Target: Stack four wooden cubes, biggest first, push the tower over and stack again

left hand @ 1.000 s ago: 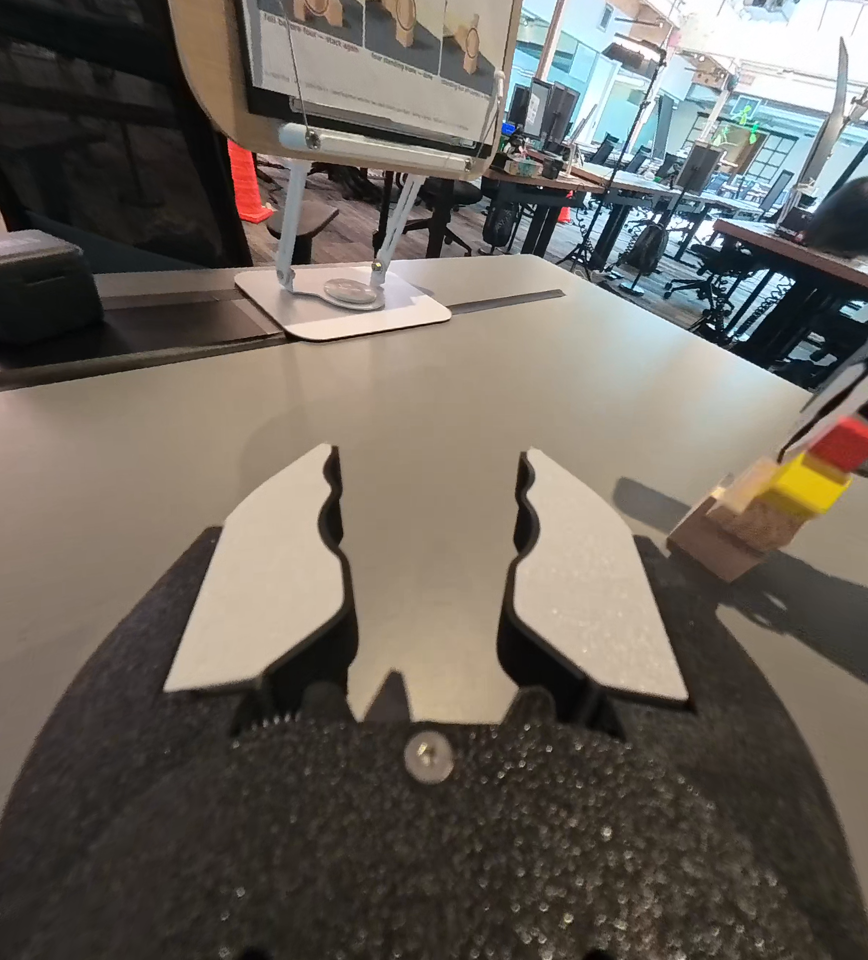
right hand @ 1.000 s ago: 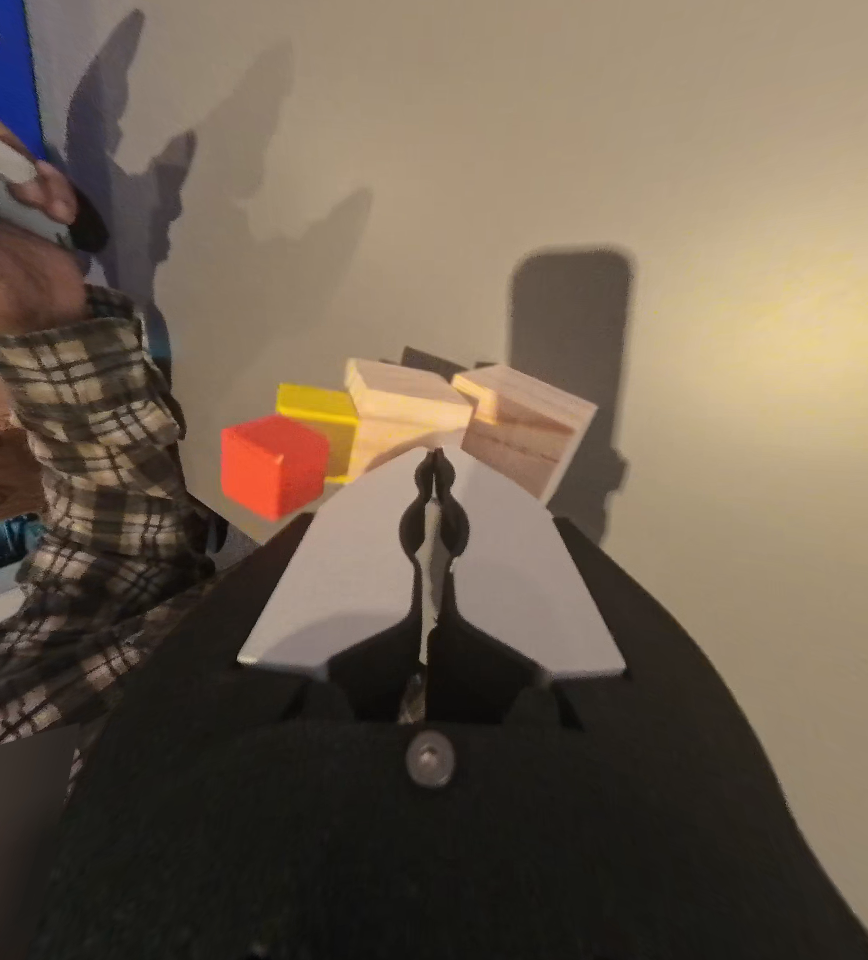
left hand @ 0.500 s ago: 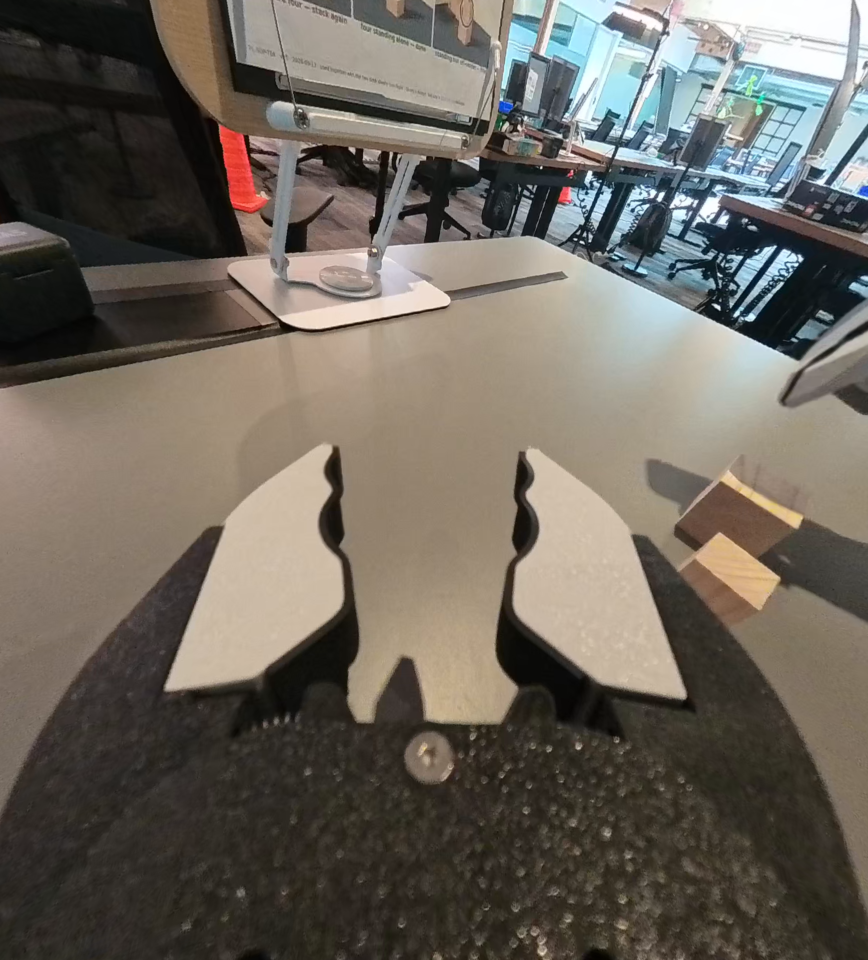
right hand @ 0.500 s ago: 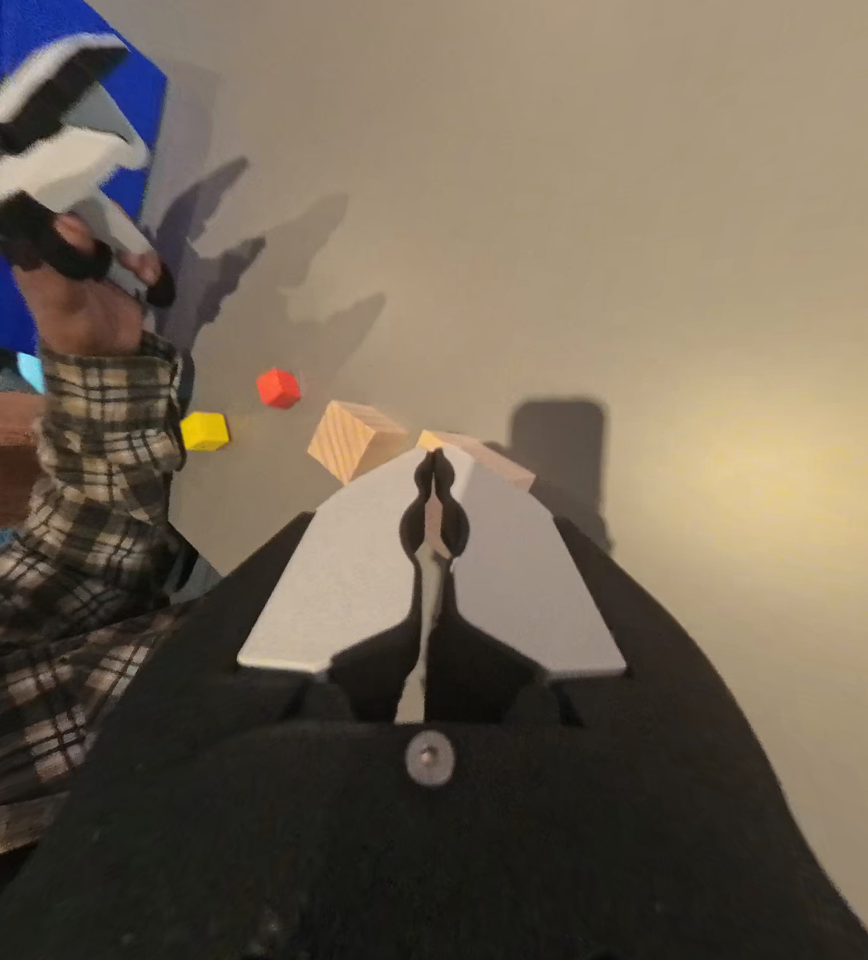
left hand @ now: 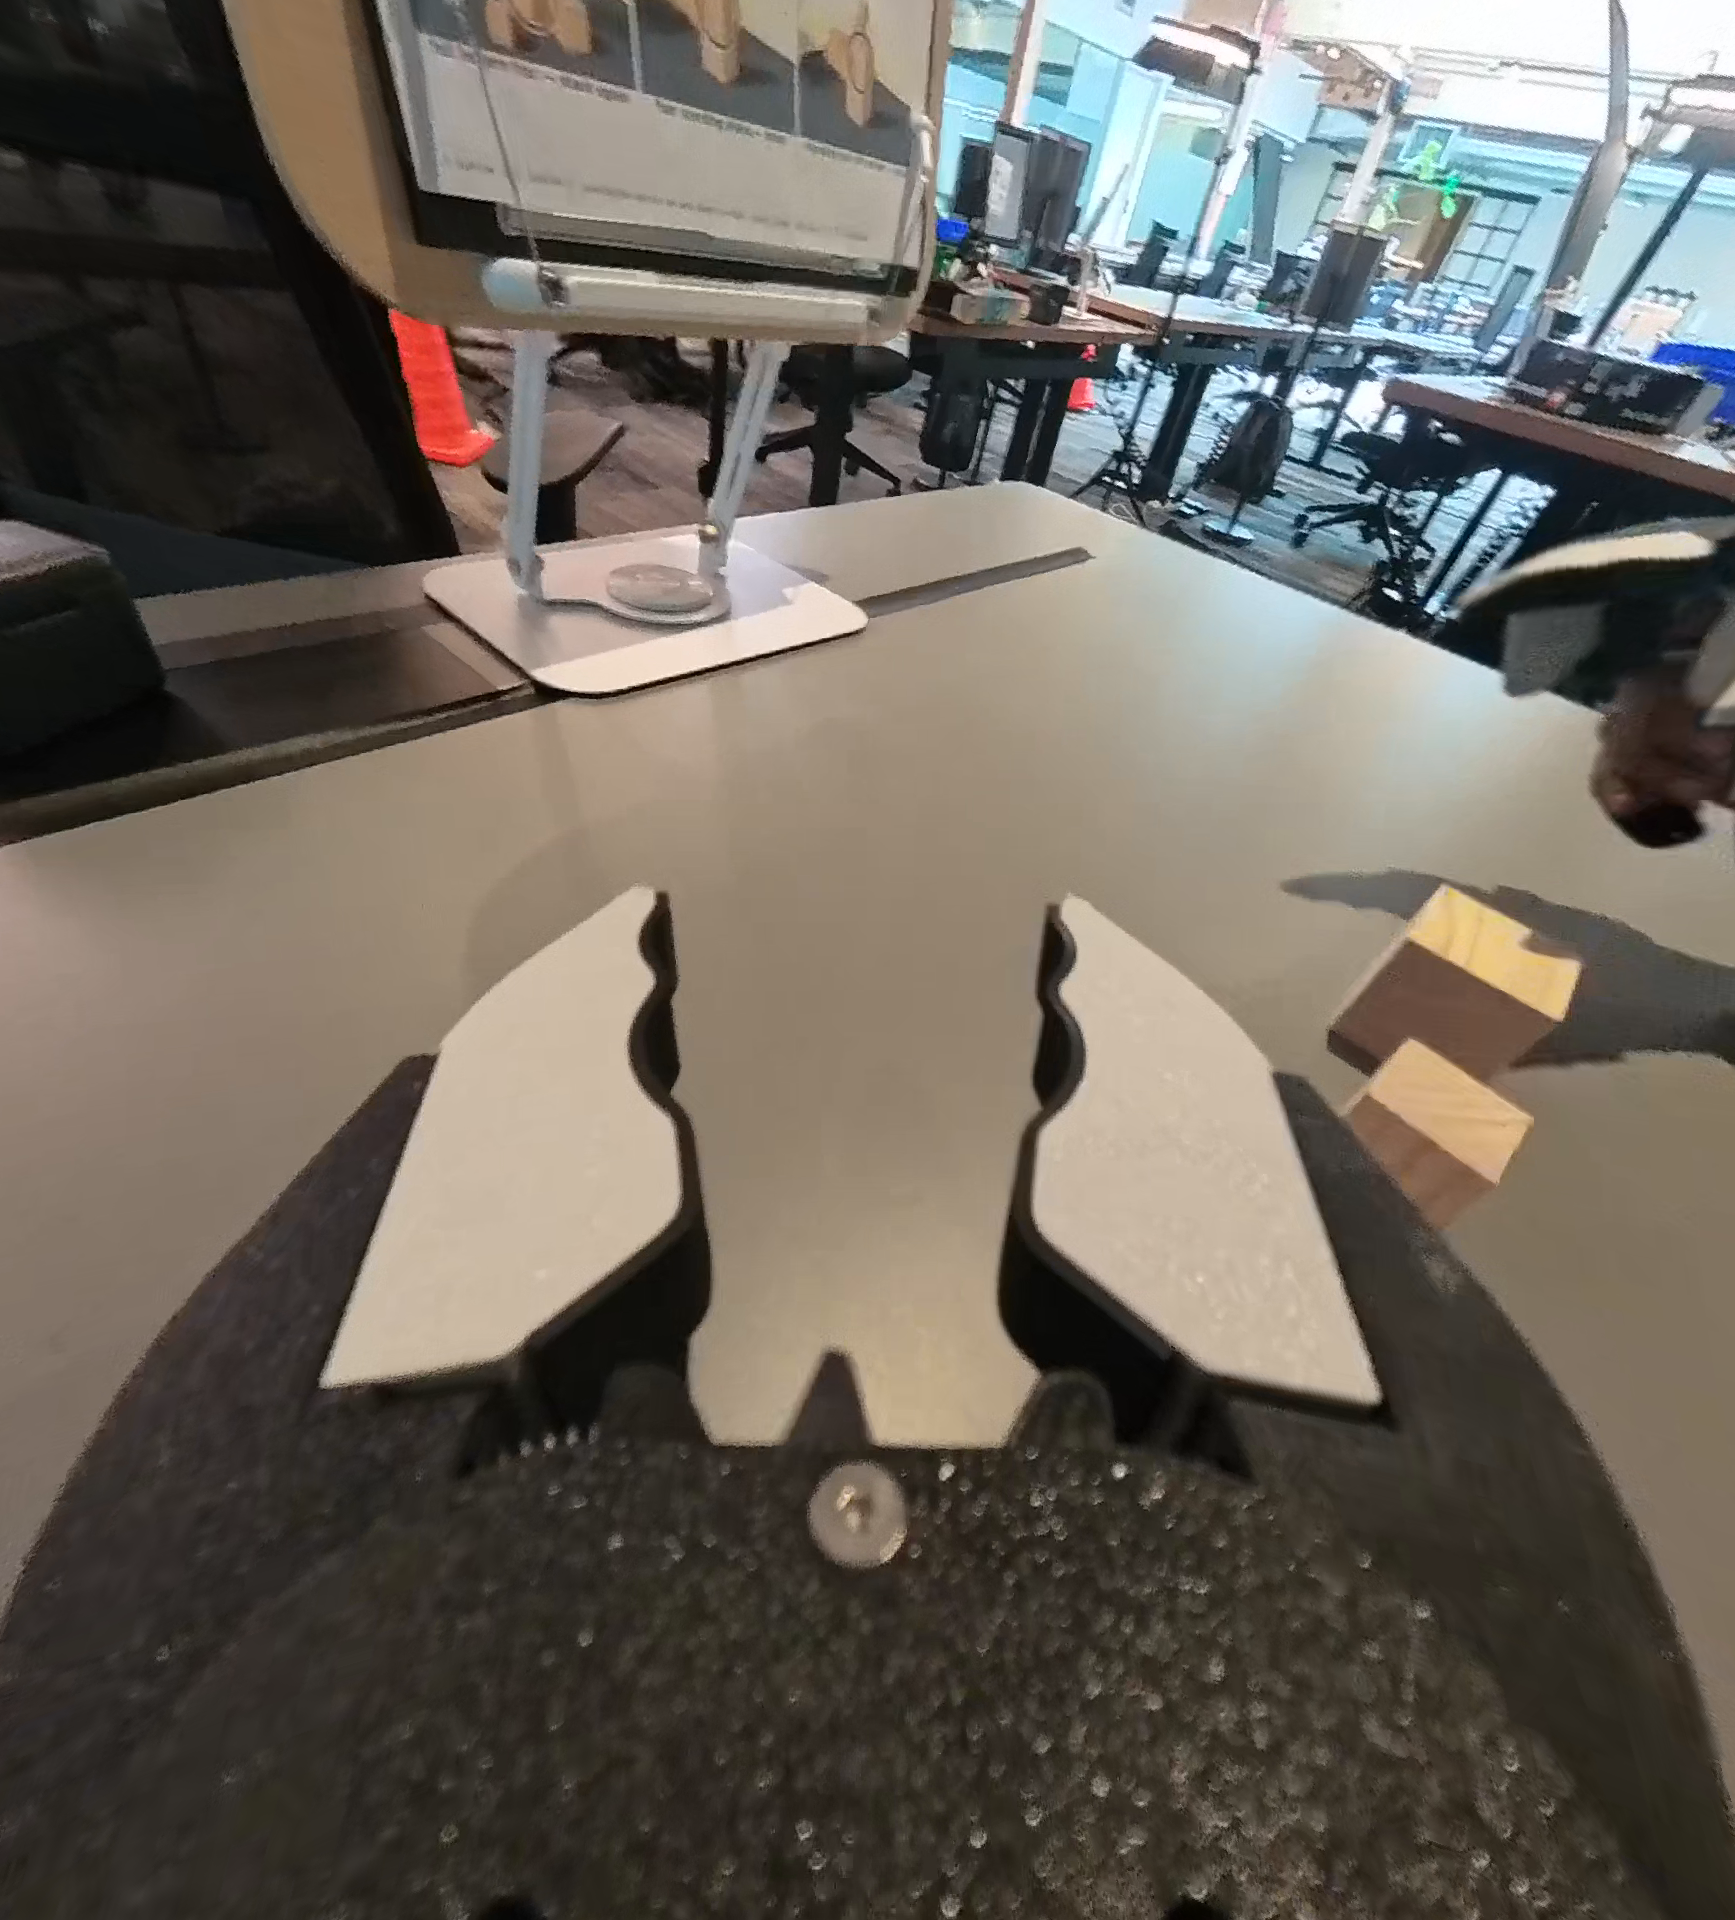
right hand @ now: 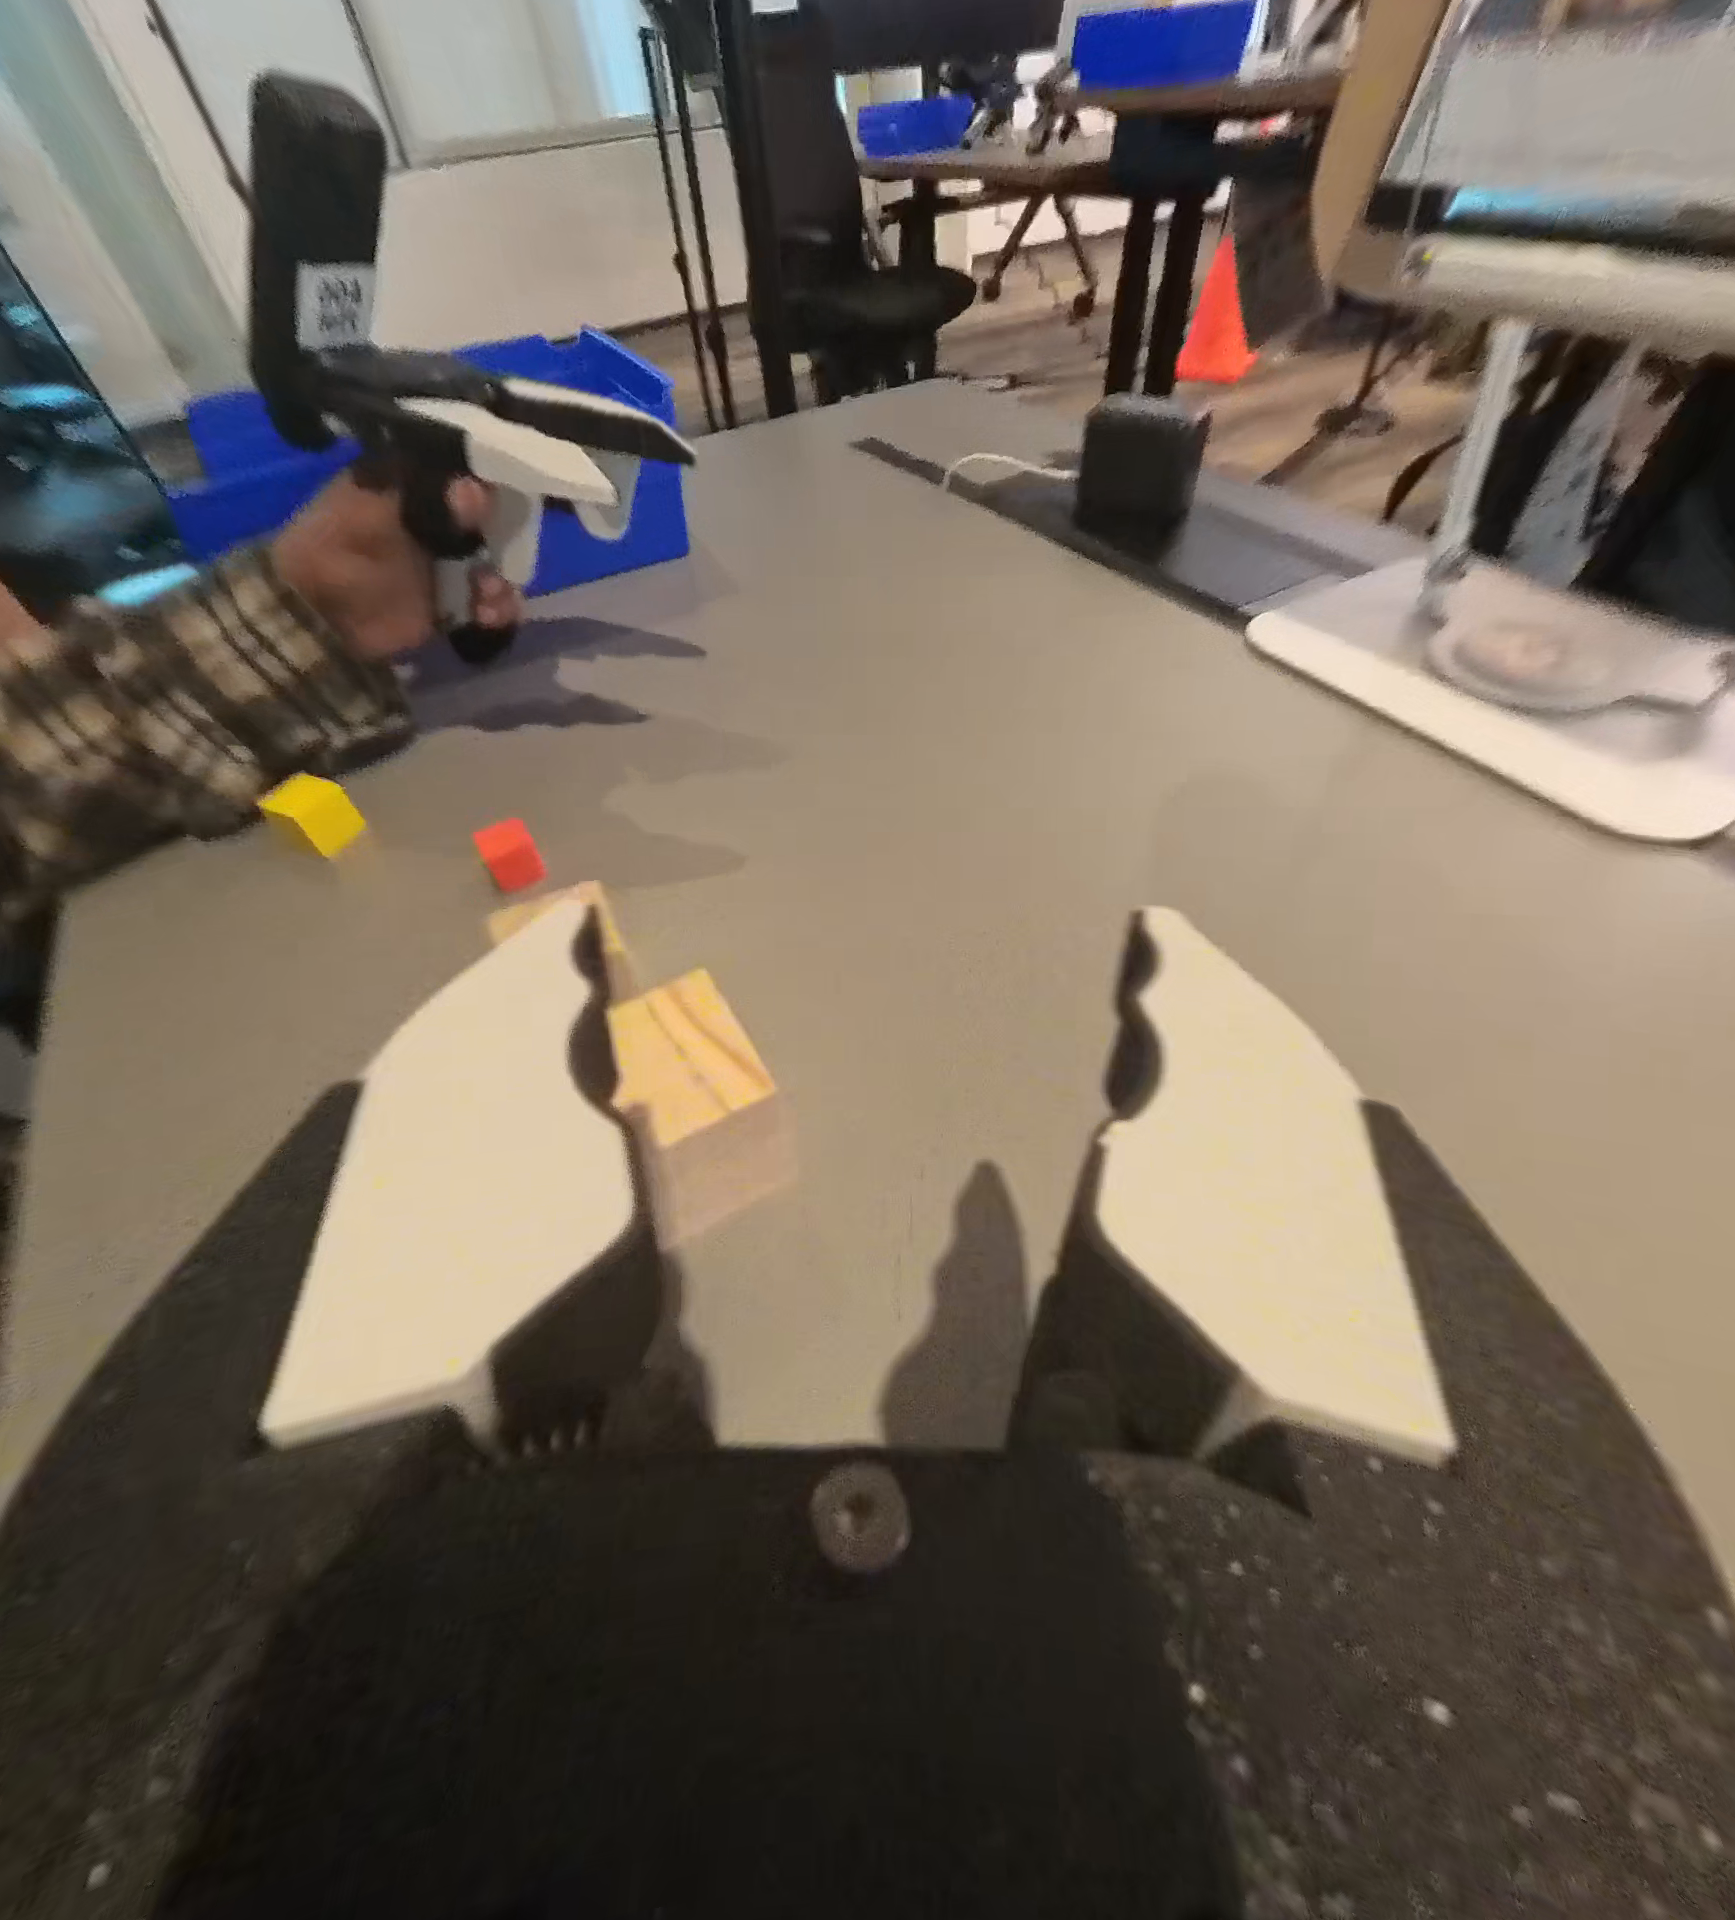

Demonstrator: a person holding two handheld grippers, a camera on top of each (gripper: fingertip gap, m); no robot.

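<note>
The four cubes lie scattered on the grey table [right hand: 946, 675]. The large plain wooden cube [right hand: 691, 1060] sits just inside my right gripper's left finger. The smaller plain cube [right hand: 546, 920] is partly hidden behind that fingertip. Beyond them lie the red cube [right hand: 510, 852] and the yellow cube [right hand: 312, 816]. My right gripper [right hand: 868, 920] is open and empty, low over the table. My left gripper [left hand: 852, 914] is open and empty, with the two plain cubes [left hand: 1455, 987] [left hand: 1434, 1143] to its right. It also shows in the right wrist view [right hand: 650, 473], held by a hand in a plaid sleeve.
A tablet stand with a white base [left hand: 645, 623] and a black box [left hand: 11, 634] stand along the table's far side. A blue bin [right hand: 593, 499] sits beyond the table edge. Office desks and chairs are in the background. My hands' fingertips stand some 30 centimetres from each other. From my right tips it is roughly 9 centimetres to the large plain wooden cube [right hand: 691, 1060]; from my left, 25 centimetres. Seen from the left wrist view [left hand: 1471, 929] as well.
The tilting tower has fallen and its cubes have scattered across the table. My right gripper has gone from shut to open and swung up from looking down at the table.
</note>
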